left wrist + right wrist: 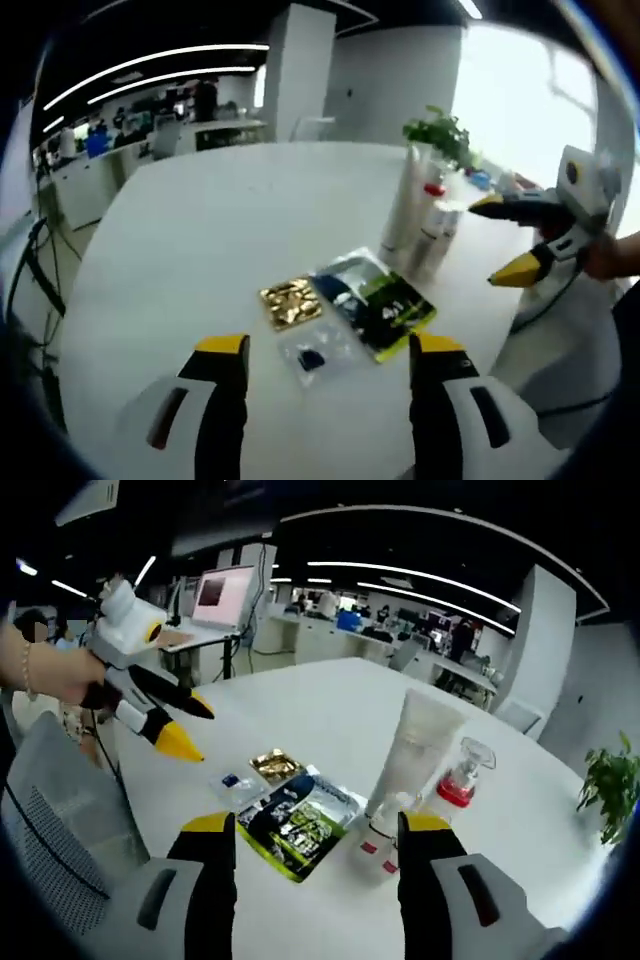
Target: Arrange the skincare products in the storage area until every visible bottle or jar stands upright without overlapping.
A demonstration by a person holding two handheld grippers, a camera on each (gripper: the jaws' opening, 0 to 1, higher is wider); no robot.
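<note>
White round table [200, 230], tall white tube [415, 745] stood upright beside small bottles [380, 845], green sachet [300, 825], gold sachet [291, 301] laid flat nearby, left gripper [330, 350] and right gripper [315, 830] held spread, nothing grasped.

No legible text (packet print blurred)

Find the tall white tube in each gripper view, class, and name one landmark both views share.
Left gripper view: the tall white tube stands right of centre, before the potted plant.
Right gripper view: right of centre, above the right jaw.
Shared landmark: the gold packet on the table.
</note>
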